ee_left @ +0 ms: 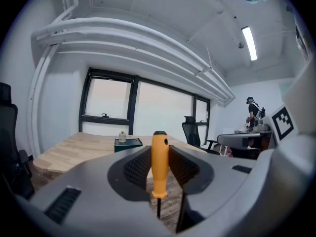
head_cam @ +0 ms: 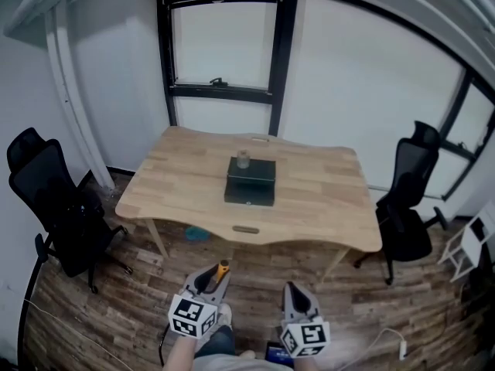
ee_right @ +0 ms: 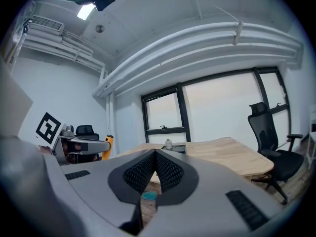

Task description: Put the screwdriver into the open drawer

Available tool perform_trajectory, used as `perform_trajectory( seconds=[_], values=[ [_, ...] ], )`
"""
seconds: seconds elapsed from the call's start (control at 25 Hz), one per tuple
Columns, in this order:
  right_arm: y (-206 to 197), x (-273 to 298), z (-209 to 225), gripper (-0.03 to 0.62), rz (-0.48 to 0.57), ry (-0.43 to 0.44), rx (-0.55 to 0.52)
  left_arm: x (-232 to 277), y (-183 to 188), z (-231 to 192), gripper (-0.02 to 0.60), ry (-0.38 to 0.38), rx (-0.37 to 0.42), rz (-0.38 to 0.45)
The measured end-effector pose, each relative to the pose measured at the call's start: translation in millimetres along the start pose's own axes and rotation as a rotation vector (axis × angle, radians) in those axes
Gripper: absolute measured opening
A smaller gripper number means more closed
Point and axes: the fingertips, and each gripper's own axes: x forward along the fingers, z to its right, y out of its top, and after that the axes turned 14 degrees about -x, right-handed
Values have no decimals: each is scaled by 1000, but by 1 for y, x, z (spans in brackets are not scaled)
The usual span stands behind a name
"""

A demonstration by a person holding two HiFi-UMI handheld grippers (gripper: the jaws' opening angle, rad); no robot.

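Two grippers sit low in the head view, well short of the worktop (head_cam: pixel 325 199), with the person's forearms cut off by the bottom edge. The left gripper (head_cam: pixel 213 277) has its fingers clamped on the orange handle of the screwdriver (ee_left: pixel 159 162), which stands upright between them. Its dark shaft points down and the tip is lost behind the gripper body. In the head view only the top of the handle shows.

The right gripper (head_cam: pixel 293 290) has its fingers together with nothing held.

A dark box (head_cam: pixel 250 182) rests near the middle of the worktop, well apart from the screwdriver, with a small jar (head_cam: pixel 243 159) on top. No view shows whether the box has a drawer standing open.

A teal object (head_cam: pixel 197 233) lies on the floor under the worktop, partly hidden by its edge and not identifiable. A black chair (head_cam: pixel 54 207) stands left of the worktop and a second chair (head_cam: pixel 406 207) right of it. A person (ee_left: pixel 253 113) appears far off in the left gripper view, too small for detail.
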Motion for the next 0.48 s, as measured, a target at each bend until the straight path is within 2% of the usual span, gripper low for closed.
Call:
perform_trajectory(
  seconds=[0.24, 0.48],
  values=[
    [-5, 29, 18, -3, -4, -30, -5, 34, 10, -18, 112, -16, -3, 8],
    [-12, 103, 39, -3, -38, -33, -4, 97, 25, -63, 112, -22, -14, 6]
  ],
)
